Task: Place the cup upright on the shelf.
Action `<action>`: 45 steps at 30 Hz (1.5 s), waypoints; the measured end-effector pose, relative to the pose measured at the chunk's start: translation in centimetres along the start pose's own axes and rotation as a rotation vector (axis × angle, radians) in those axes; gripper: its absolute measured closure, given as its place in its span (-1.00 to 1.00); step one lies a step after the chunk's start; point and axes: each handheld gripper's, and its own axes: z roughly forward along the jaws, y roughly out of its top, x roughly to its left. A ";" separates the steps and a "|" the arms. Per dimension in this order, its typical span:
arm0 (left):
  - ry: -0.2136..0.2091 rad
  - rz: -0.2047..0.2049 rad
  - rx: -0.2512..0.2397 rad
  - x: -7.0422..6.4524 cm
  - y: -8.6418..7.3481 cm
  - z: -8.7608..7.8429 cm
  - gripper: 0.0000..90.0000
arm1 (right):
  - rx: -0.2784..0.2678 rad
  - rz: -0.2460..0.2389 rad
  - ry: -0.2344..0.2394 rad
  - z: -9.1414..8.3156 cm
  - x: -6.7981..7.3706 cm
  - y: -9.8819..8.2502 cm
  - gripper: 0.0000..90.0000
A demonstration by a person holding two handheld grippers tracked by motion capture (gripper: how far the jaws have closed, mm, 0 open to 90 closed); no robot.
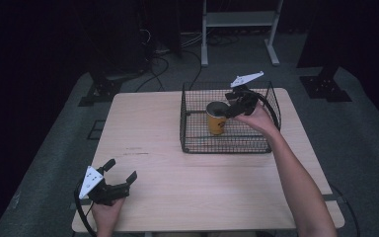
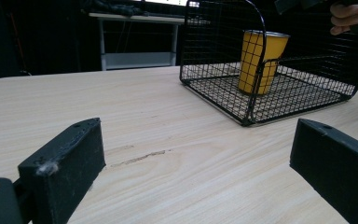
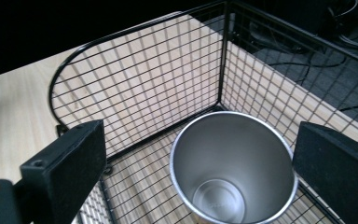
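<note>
A yellow cup with a bare steel inside stands upright in the black wire basket at the back right of the table. My right gripper hovers over the cup's rim, jaws open, one on each side of the cup. Nothing is gripped. My left gripper rests low at the table's front left, open and empty. The left gripper view looks across the table at the cup inside the basket.
The wooden table has bare surface between the basket and the front edge. Dark stands, cables and a white frame sit on the floor behind the table. The basket walls rise around the cup.
</note>
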 end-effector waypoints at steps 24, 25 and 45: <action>0.003 0.005 0.004 -0.1 0.0 0.0 -0.95 | -0.042 0.039 0.033 -4.1 0.9 -2.4 -0.94; 0.003 0.006 0.004 -0.1 0.0 0.0 -0.95 | -0.041 0.042 0.037 -4.3 0.9 -2.5 -0.94; 0.003 0.007 0.006 -0.1 0.0 0.0 -0.95 | -0.023 0.033 0.067 -5.9 2.3 -4.7 -0.94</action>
